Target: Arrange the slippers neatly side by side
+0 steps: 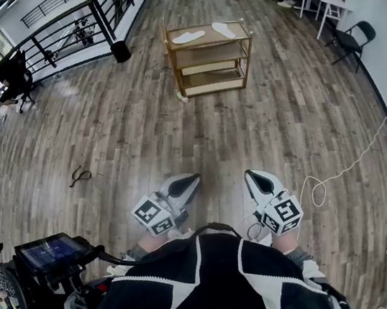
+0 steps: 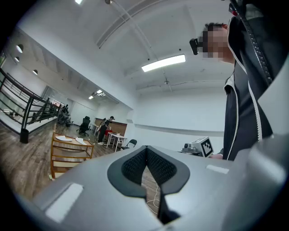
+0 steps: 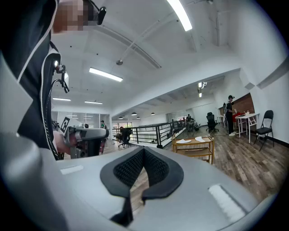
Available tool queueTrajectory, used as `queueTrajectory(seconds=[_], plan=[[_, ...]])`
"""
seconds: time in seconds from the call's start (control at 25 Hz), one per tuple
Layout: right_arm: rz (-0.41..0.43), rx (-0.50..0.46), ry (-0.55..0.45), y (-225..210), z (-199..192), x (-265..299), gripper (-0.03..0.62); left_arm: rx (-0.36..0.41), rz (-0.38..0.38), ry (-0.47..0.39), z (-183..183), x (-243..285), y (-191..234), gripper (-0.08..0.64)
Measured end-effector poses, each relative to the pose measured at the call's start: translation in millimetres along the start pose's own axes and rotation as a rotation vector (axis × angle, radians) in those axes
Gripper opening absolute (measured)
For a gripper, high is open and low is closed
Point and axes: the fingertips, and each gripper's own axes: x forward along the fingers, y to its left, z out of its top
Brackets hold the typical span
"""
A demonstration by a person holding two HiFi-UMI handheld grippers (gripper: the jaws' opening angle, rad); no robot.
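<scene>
Holding: left gripper and right gripper both pressed together, nothing between them, low centre of the head view.
Slippers: first slipper and second slipper lie apart on the wooden cart, upper centre, well away from my grippers.
Progress: nothing begun, I'd say; approaching, grabbing and pairing all remain.
Views: only the head view shows the screen at lower left; gripper views add a ceiling light and a standing person.

A black folding chair is set by the far wall; a white cable is laid looping across the wooden floor.
</scene>
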Motion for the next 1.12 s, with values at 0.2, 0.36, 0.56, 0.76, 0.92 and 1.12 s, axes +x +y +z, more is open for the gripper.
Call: queueTrajectory(seconds=[0.2, 0.36, 0.56, 0.76, 0.92, 1.12], plan=[[0.001, -0.005, 0.003, -7.8, 2.1, -6.9, 0.0, -0.007, 0.002, -0.002, 2.6, 9.3, -4.3, 0.02], [0.014, -0.002, 0.005, -8.2, 0.3, -9.1, 0.0, -0.005, 0.006, -0.002, 0.9, 11.2, -10.0, 0.02], [0.028, -0.002, -0.017, -7.5, 0.9, -6.4, 0.005, -0.004, 0.001, -0.004, -6.3, 10.9, -8.8, 0.02], [0.017, -0.01, -0.023, -8.4, 2.2, -6.7, 0.005, -0.008, 0.007, -0.009, -4.4, 12.5, -7.2, 0.02], [0.013, -0.006, -0.028, -13.9, 4.0, -7.2, 0.005, -0.005, 0.002, -0.006, -4.4, 18.2, -4.2, 0.02], [0.032, -0.012, -0.036, -15.3, 5.2, -10.3, 0.005, -0.009, 0.005, -0.012, -5.3, 24.8, -5.0, 0.019]])
